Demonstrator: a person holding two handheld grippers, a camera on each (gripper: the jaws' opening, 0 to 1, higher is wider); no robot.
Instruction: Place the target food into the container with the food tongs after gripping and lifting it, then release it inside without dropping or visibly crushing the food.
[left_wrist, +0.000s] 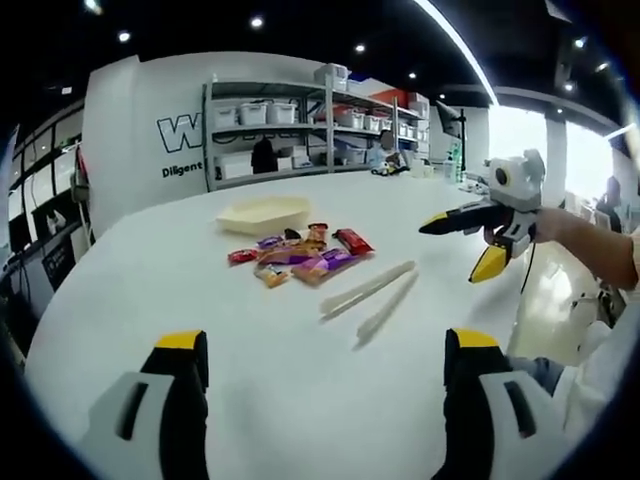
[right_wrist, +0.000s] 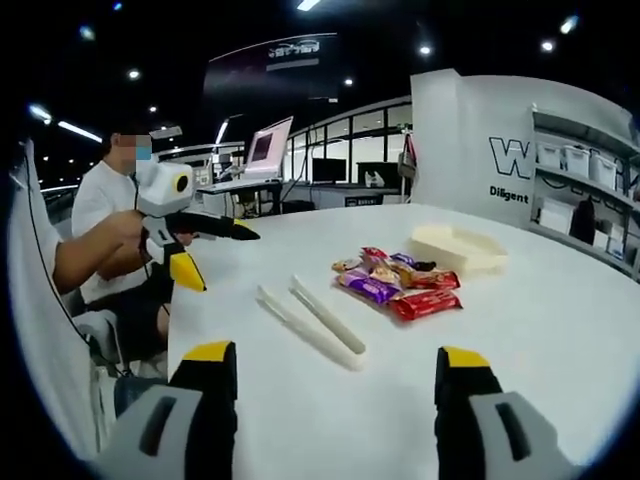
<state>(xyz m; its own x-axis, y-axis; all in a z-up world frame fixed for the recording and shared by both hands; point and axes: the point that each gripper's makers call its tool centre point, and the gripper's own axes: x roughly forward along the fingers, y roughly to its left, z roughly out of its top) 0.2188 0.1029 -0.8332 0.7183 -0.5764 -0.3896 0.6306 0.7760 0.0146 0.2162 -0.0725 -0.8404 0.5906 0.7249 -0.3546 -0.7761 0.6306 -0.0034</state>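
— Jaws first: how do we stand on the left?

— Our left gripper (left_wrist: 325, 375) has its two yellow-tipped jaws spread wide, nothing between them, above bare white table (left_wrist: 130, 290). In the right gripper view we see that same gripper (right_wrist: 215, 250) from the side, held up over the table edge by a hand (right_wrist: 128, 228), jaws parted and empty.

— And the right?

— Our right gripper (right_wrist: 335, 385) is just as wide open and grips nothing. From the left gripper view it (left_wrist: 462, 243) hangs in the air off to the right, its jaws apart, pointing back toward the middle of the table.

— Where are the food tongs?

— Flat on the table, ahead of both grippers, touched by neither. In the left gripper view the food tongs (left_wrist: 368, 298) run lengthwise from lower right up toward the upper right, two pale arms lying nearly parallel. In the right gripper view the food tongs (right_wrist: 312, 320) slant from upper left down to lower right.

— The food?

— A heap of wrapped snacks (left_wrist: 300, 256) lies just beyond the tongs, near but apart. Past it sits the shallow cream container (left_wrist: 265, 213). In the right gripper view the wrapped snacks (right_wrist: 398, 282) lie right of the tongs, the container (right_wrist: 458, 248) behind them.
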